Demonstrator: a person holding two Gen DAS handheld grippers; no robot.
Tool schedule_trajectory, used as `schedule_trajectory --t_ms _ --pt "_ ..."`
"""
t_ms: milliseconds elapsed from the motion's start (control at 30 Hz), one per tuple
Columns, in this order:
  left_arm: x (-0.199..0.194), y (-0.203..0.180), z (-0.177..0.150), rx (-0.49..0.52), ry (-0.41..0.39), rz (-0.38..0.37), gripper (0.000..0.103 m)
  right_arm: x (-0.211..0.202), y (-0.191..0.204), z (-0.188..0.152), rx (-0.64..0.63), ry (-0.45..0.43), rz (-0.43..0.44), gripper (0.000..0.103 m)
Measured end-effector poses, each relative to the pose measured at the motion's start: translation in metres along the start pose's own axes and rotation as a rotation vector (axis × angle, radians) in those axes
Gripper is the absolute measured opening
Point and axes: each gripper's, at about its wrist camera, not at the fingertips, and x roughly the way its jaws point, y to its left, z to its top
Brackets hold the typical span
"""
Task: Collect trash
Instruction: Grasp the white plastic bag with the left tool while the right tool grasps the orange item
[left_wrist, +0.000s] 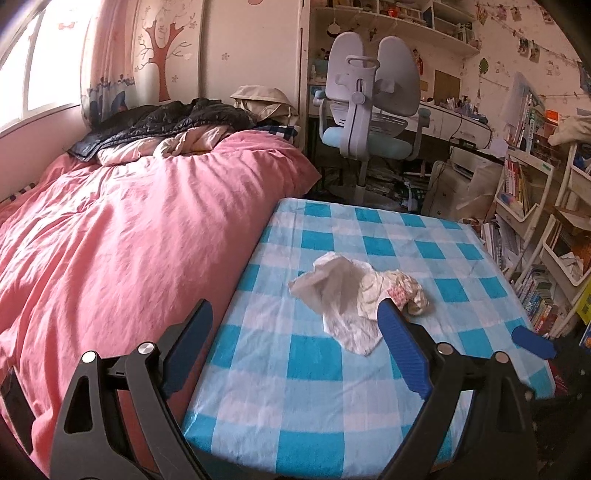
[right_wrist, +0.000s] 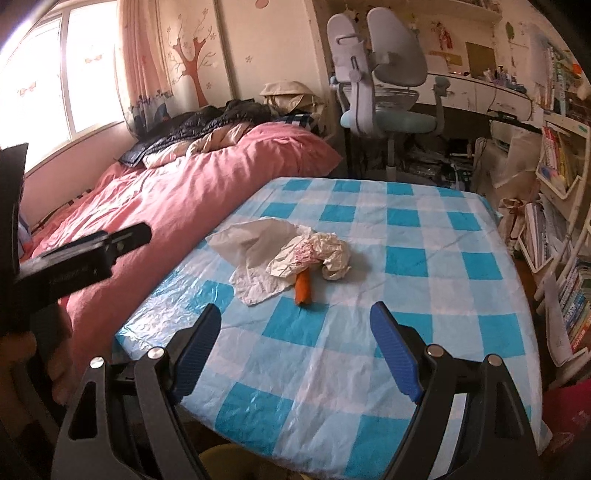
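there, crumpled paper trash (right_wrist: 295, 254), checked table (right_wrist: 424, 295)

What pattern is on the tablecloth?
Blue and white checks on the tablecloth, clearest in the right wrist view.

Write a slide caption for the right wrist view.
Open right claw faces crumpled paper trash and an orange piece on the checked tablecloth.

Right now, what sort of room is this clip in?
Most likely a child's bedroom with a study corner: a bed with a pink duvet, a desk chair at a desk, and bookshelves. The trash lies on a checked tablecloth.
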Motion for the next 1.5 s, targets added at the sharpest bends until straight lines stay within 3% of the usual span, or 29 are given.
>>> schedule_trajectory --t_ms 167,433,633,1100,1167,1200,1267,1300,1400,1433,1500 --pt "0.028 -0.006 0.013 0.035 0.009 0.001 0.088 0.024 0.003 0.007 -0.033 0.049 0.000 0.078" --pt "0.098 -0.007 0.036 0.007 0.071 -0.014 0.088 0.077 -0.009 0.020 -0.002 0.154 -0.005 0.057" --pt "0.147 -0.019 0.046 0.022 0.121 -0.037 0.088 0.107 -0.018 0.023 0.027 0.209 -0.008 0.052" --pt "0.212 -0.047 0.042 0.126 0.227 -0.053 0.088 0.129 -0.018 0.024 -0.019 0.255 0.009 0.036" --pt "0.217 -0.053 0.040 0.151 0.244 -0.058 0.081 0.130 -0.020 0.025 -0.024 0.257 0.006 0.031" --pt "0.219 -0.053 0.039 0.158 0.257 -0.059 0.071 0.130 -0.020 0.025 -0.022 0.257 0.006 0.028" --pt "0.226 -0.054 0.035 0.159 0.302 -0.080 0.044 0.130 -0.022 0.025 -0.019 0.260 0.005 0.019" --pt "0.229 -0.053 0.034 0.155 0.322 -0.084 0.023 0.130 -0.023 0.025 -0.016 0.262 0.009 0.018" --pt "0.227 -0.047 0.035 0.124 0.331 -0.113 0.013 0.127 -0.025 0.025 -0.004 0.261 0.018 0.017" --pt "0.223 -0.043 0.038 0.111 0.322 -0.119 0.002 0.126 -0.026 0.026 0.004 0.262 0.022 0.017" --pt "0.213 -0.035 0.045 0.087 0.295 -0.124 0.002 0.123 -0.028 0.026 0.025 0.257 0.030 0.016"
